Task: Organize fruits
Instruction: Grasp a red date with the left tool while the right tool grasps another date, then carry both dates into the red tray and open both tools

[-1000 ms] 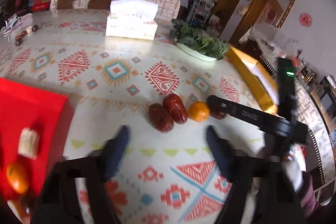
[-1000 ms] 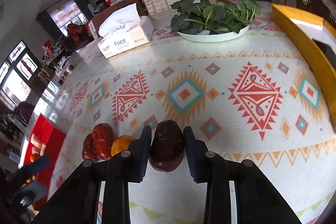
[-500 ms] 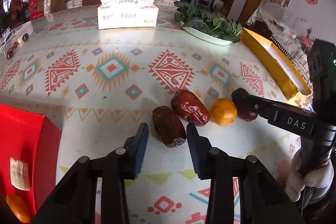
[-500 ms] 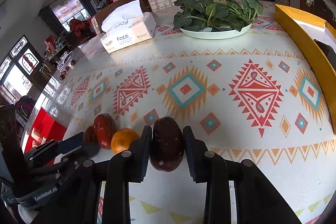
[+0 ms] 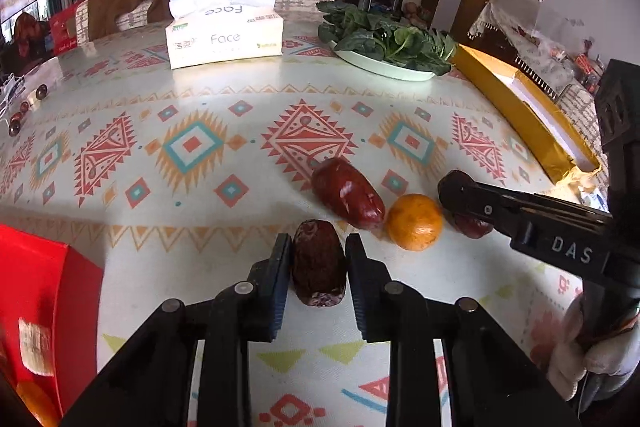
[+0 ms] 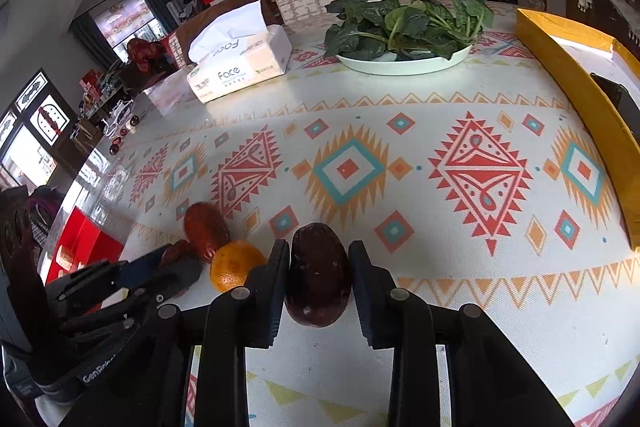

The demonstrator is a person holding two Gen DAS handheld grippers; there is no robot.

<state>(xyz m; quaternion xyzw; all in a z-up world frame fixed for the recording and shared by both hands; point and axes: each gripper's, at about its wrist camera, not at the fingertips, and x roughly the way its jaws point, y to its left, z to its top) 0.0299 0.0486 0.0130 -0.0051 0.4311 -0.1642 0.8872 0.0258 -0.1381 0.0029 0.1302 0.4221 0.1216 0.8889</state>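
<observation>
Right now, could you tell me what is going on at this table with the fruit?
A person is sorting fruit with two hand-held grippers. The left gripper has just closed on a dark date, and the right gripper is shut on another date. A red date and an orange lie between them on the patterned tablecloth. A red box sits at the left edge.
</observation>
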